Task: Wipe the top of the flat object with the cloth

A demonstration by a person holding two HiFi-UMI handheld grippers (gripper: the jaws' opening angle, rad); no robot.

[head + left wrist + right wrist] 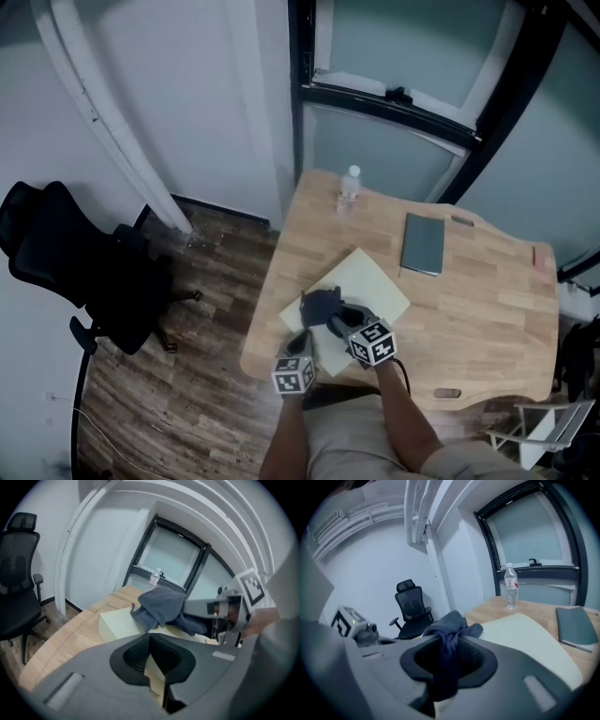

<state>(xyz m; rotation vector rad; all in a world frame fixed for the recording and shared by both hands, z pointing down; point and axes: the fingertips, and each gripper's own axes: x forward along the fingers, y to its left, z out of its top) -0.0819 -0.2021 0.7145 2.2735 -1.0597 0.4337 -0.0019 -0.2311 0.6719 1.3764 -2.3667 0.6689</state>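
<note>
Cannot see the near edge of the pale yellow flat board in the head view: hidden under both grippers and their marker cubes. Cannot identify a small pinkish item at the right edge of the wooden table; too small. Cannot read the fill level of the clear water bottle, upright and capped near the table's far edge. See only the person's forearms, cut off at the bottom of the head view.

Find the flat board lying at the near-left part of the table, reaching towards its near edge. Find the dark grey cloth bunched on the board's near portion. Confirm the right gripper clamped on the cloth, one fold hanging between the closed jaws and the rest heaped just ahead of them. Confirm the left gripper closed on the board's near edge, a pale strip showing between its jaws. Note a grey-green notebook lying closed near the board's far-right corner, apart from it. Note a black office chair on the wood floor, well left of the table.
</note>
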